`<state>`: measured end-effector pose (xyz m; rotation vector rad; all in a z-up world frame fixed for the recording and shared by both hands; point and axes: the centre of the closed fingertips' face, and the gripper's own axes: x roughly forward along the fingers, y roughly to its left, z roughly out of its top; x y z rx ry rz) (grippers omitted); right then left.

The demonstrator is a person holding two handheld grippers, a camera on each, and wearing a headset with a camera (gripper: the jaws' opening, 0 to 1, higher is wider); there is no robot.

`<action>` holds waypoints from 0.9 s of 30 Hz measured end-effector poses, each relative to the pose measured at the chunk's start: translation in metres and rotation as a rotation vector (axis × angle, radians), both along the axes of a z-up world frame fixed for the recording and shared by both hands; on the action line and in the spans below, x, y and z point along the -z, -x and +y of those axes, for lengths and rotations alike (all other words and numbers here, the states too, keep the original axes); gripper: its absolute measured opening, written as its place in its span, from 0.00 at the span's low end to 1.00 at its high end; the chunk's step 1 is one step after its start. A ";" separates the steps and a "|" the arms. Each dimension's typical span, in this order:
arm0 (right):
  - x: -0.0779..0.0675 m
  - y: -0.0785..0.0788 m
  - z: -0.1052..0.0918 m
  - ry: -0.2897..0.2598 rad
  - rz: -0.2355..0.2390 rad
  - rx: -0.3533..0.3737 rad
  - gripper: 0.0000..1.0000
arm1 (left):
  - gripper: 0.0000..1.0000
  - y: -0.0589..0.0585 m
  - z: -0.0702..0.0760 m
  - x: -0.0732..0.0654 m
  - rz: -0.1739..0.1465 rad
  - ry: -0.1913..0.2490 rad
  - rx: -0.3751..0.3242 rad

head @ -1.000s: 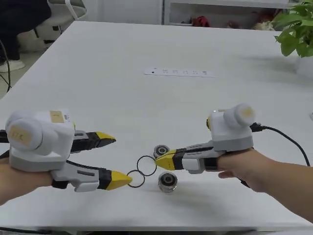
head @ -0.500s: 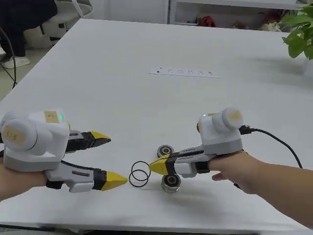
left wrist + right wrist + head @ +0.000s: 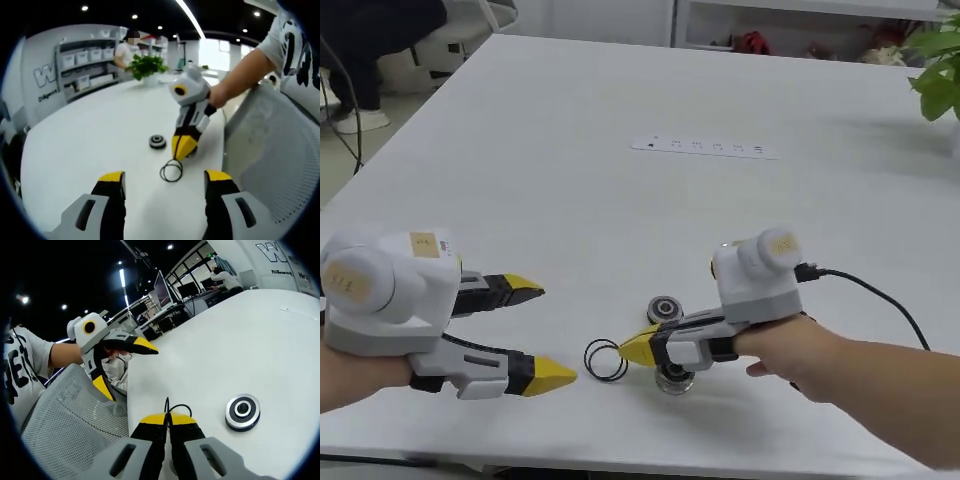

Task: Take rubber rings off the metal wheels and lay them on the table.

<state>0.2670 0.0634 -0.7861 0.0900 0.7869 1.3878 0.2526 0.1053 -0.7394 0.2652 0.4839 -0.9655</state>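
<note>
Head view looks down on the table (image 3: 570,120); low gripper views face each other, sharing the rubber rings (image 3: 604,359).

Office-like lab, long white table (image 3: 570,110), shelves (image 3: 85,62) of storage bins (image 3: 82,56), desk monitors (image 3: 187,290), ceiling spotlights (image 3: 135,16).

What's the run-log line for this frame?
left claw open, empty | right claw shut on ring, at table | second ring overlapping | far wheel free | near wheel under right claw
</note>
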 end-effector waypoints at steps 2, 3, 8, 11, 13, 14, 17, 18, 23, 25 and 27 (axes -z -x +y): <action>0.001 0.000 0.000 0.004 0.002 0.003 0.00 | 0.65 0.001 0.000 0.000 0.001 -0.001 0.001; 0.002 0.000 0.000 0.007 0.002 0.004 0.00 | 0.65 0.001 0.000 0.001 0.002 -0.001 0.001; 0.005 -0.002 -0.003 0.019 0.000 0.021 0.00 | 0.64 0.001 -0.002 0.003 0.009 -0.005 0.005; 0.006 -0.003 -0.005 0.029 -0.003 0.024 0.00 | 0.64 0.001 -0.003 0.003 0.011 -0.006 0.008; 0.007 -0.003 -0.005 0.035 -0.004 0.024 0.00 | 0.64 0.001 -0.003 0.003 0.013 -0.006 0.009; 0.007 -0.003 -0.006 0.037 -0.005 0.025 0.01 | 0.64 0.000 -0.003 0.003 0.013 -0.006 0.009; 0.008 -0.002 -0.006 0.045 -0.013 0.020 0.03 | 0.64 0.000 -0.004 0.004 0.016 -0.007 0.012; 0.008 -0.002 -0.006 0.047 -0.016 0.020 0.04 | 0.64 0.000 -0.004 0.004 0.017 -0.007 0.013; 0.009 -0.002 -0.005 0.058 -0.040 0.014 0.11 | 0.64 0.001 -0.004 0.005 0.021 -0.007 0.012; 0.009 -0.002 -0.005 0.062 -0.051 0.009 0.13 | 0.64 0.001 -0.004 0.005 0.022 -0.008 0.012; 0.009 -0.001 -0.004 0.066 -0.060 0.002 0.16 | 0.64 0.001 -0.004 0.006 0.024 -0.008 0.012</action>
